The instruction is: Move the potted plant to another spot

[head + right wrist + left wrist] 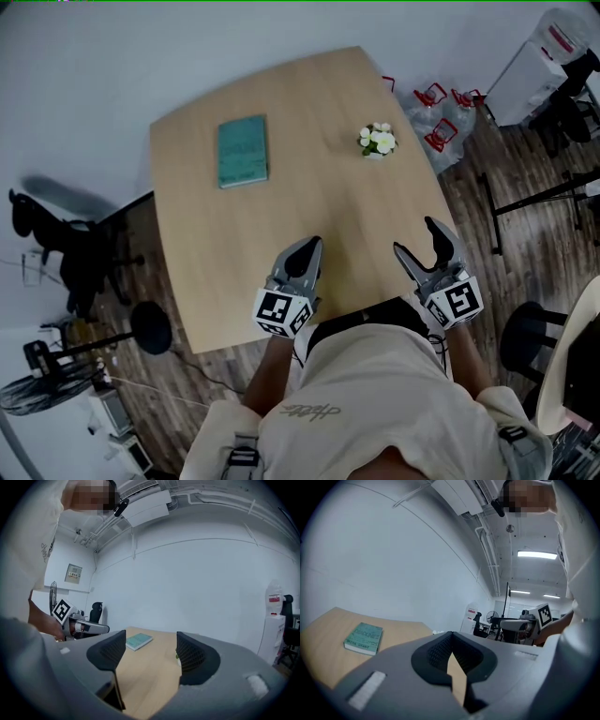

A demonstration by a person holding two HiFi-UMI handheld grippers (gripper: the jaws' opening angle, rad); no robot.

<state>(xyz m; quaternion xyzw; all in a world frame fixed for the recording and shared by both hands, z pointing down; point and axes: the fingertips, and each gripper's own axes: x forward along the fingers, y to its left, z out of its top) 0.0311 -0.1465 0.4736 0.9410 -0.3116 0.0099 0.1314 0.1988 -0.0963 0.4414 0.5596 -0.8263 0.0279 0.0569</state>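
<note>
In the head view, the potted plant (378, 141) with white blooms stands near the far right corner of the tabletop (309, 192). It is well apart from a teal book (243, 151) lying toward the far left corner. Both grippers are at the near edge: the left gripper (307, 251) has its jaws drawn together, and the right gripper (418, 240) has its jaws spread wide and empty. In the left gripper view the jaw tips meet with nothing held, and the book lies beyond on the left. In the right gripper view the jaws stand wide apart over bare wood. The book lies far ahead between them, and the plant just shows at the right-hand jaw's inner edge.
</note>
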